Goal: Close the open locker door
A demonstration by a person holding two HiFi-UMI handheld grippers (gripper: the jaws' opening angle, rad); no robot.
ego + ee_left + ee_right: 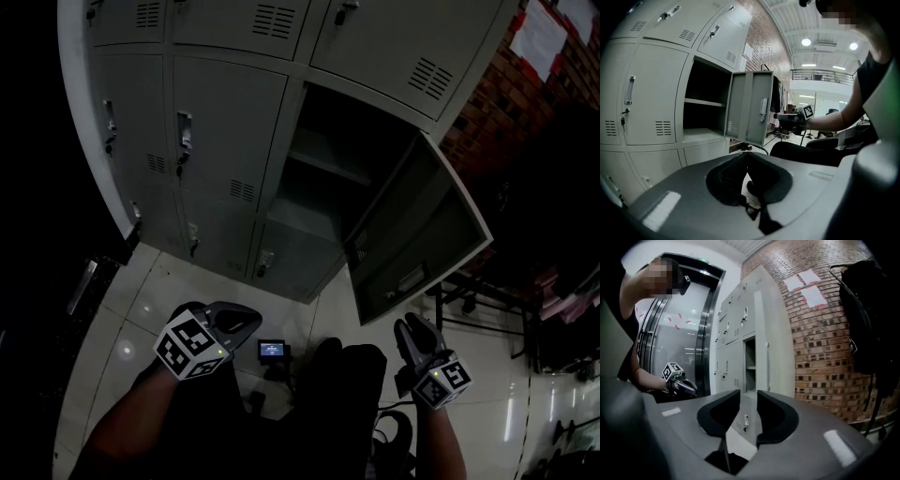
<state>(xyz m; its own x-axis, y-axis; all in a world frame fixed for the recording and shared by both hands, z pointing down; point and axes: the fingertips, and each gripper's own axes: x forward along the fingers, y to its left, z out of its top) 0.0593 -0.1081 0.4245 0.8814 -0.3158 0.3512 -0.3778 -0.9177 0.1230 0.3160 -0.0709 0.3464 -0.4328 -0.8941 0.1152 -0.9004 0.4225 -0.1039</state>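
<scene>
The grey locker bank (pixel 225 122) has one compartment (pixel 323 173) open, with a shelf inside. Its door (pixel 412 234) swings out to the right, inner face toward me; the left gripper view shows the door (pixel 750 112) too. My left gripper (pixel 246 323) hangs low at the left, well short of the lockers; its jaws (pixel 746 155) meet at the tips with nothing between them. My right gripper (pixel 405 328) is below the door's free edge, not touching it. In its own view the right gripper (pixel 748 397) shows a clear gap between the pads, nothing held.
A brick wall (pixel 487 112) with papers pinned on it stands right of the lockers. A black rack (pixel 487 300) stands on the shiny floor at the right. A small device with a screen (pixel 273 350) lies near my legs. A black bag (pixel 872 310) hangs on the wall.
</scene>
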